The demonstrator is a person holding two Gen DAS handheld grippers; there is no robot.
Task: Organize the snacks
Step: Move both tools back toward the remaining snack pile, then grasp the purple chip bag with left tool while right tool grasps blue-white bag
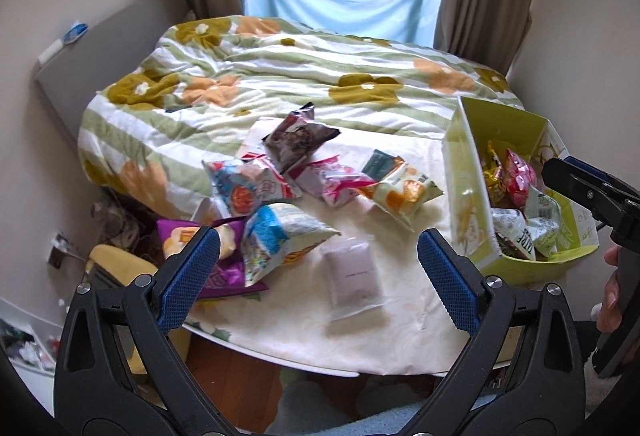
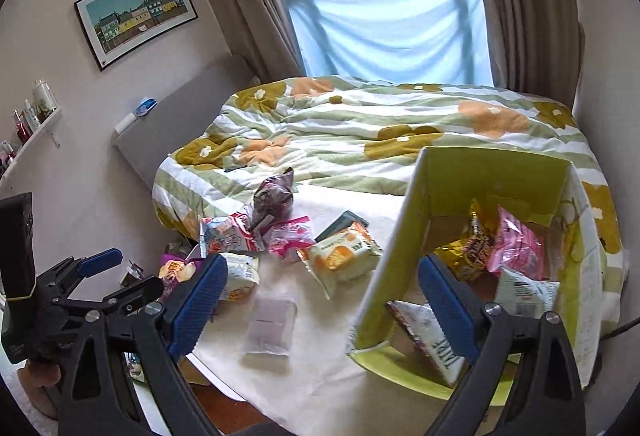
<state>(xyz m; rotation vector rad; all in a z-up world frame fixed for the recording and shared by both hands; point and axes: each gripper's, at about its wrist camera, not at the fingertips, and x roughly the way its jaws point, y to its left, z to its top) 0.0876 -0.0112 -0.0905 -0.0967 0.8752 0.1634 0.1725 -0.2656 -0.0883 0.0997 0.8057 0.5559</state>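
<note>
Hovering grippers: my left gripper [image 1: 318,260] and right gripper [image 2: 320,288] both gape wide, holding nothing.
Snacks: loose packets [image 1: 280,172] piled left; others inside green box [image 2: 416,232], right.
Open room: bare cloth [image 1: 400,296] between, near table edge [image 1: 312,366].

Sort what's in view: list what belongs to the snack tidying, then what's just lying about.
Job:
- green box, partly filled
- loose snack packets on the white cloth
- pale flat packet

Lying about:
- floral duvet
- framed picture
- shelf bottles
</note>
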